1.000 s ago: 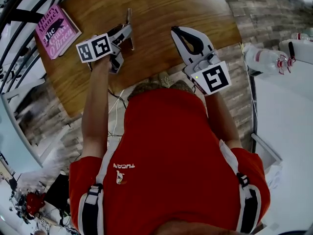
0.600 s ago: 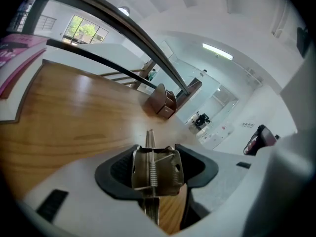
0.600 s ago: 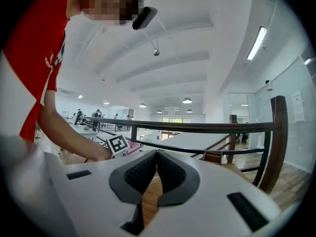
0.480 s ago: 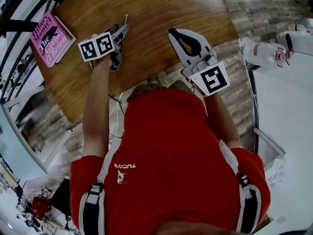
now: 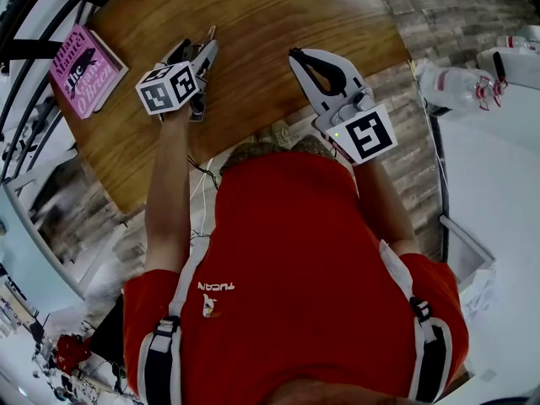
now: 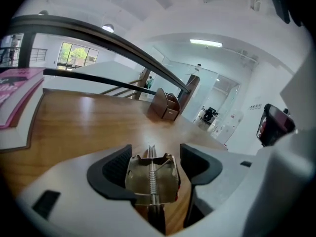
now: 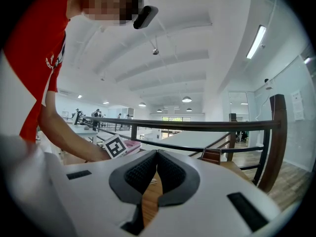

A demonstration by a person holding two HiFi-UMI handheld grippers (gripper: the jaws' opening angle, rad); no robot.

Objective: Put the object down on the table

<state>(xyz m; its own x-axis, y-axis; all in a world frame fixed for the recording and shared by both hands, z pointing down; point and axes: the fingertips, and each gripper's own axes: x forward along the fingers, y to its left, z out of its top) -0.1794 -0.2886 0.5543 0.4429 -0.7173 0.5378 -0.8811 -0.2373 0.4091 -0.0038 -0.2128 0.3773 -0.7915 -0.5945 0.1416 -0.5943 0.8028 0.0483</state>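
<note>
A small metal spring clip (image 6: 150, 174) sits between the dark pads of my left gripper (image 6: 150, 154), low over the wooden table (image 6: 89, 122). The jaws are opening and the pads stand just off the clip's sides. In the head view the left gripper (image 5: 198, 55) points at the table's left middle, and the clip's thin metal tip (image 5: 209, 35) pokes out past it. My right gripper (image 5: 297, 57) hovers over the table's right part. Its pads (image 7: 157, 154) meet with nothing between them.
A pink book (image 5: 80, 70) lies at the table's left edge and also shows at the left of the left gripper view (image 6: 15, 93). A brown wooden holder (image 6: 165, 105) stands at the far end. Dark railings (image 5: 34, 24) run behind the table (image 5: 270, 11). A plastic bottle (image 5: 456, 87) lies on a white surface at the right.
My left gripper has turned and shifted slightly left and away, nose toward the table. The right gripper has hardly moved.
</note>
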